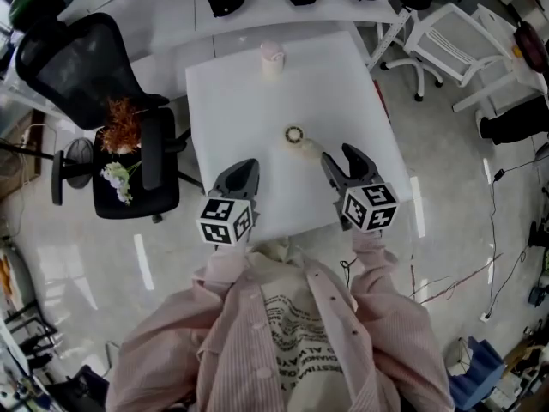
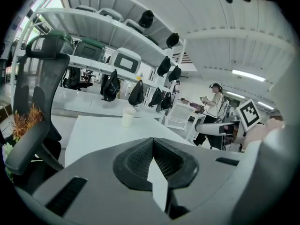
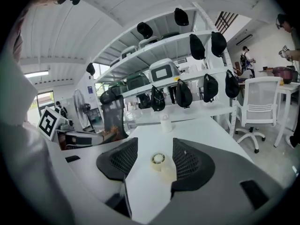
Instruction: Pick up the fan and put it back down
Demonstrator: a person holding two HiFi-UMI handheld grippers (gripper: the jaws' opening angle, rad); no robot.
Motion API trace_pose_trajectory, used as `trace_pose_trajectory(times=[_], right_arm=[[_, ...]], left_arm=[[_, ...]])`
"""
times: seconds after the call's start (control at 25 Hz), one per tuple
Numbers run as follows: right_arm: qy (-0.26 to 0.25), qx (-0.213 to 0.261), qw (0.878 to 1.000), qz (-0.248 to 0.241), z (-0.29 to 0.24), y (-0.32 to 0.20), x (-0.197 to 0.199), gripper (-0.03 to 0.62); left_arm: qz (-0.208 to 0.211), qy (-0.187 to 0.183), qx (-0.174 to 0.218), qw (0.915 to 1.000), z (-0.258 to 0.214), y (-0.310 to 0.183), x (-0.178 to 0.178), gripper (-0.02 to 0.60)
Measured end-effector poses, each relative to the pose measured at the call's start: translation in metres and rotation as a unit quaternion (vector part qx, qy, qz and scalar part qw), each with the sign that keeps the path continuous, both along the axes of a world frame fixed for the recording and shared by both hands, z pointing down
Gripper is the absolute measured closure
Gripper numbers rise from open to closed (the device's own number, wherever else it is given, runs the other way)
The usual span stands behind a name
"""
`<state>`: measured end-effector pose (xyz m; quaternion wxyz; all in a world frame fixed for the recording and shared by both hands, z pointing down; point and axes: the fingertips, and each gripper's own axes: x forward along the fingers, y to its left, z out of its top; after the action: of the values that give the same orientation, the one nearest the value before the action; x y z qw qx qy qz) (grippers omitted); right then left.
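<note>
Fan (image 1: 300, 139): lies on the table (image 1: 232, 110), not yet lifted.
Right gripper (image 1: 337, 154): fingers (image 3: 123, 159) spread, the fan lying between them, no grip on it.
Left gripper (image 1: 244, 172): fingers together, empty.
Outstanding, in my judgement: pick-up and set-down.
</note>
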<state>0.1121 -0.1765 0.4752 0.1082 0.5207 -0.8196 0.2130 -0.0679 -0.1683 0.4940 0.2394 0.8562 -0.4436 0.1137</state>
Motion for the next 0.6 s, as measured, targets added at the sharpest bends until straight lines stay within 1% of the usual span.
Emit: trace_pose_trajectory(times=[0.28, 0.48, 0.6], right_arm=[[0.032, -0.038, 0.997, -0.065, 0.037, -0.031, -0.013, 0.393], [0.051, -0.067, 0.99, -0.111, 0.064, -0.044, -0.017, 0.393], [0.061, -0.086, 0.984, -0.141, 0.084, -0.05, -0.02, 0.393]], left_arm=[[-0.011, 0.009, -0.03, 0.9995, 0.025, -0.029, 0.005, 0.58], [-0.02, 0.013, -0.053, 0.9983, 0.042, -0.041, 0.016, 0.58], [-0.026, 0.013, -0.067, 0.9973, 0.054, -0.044, 0.021, 0.58]])
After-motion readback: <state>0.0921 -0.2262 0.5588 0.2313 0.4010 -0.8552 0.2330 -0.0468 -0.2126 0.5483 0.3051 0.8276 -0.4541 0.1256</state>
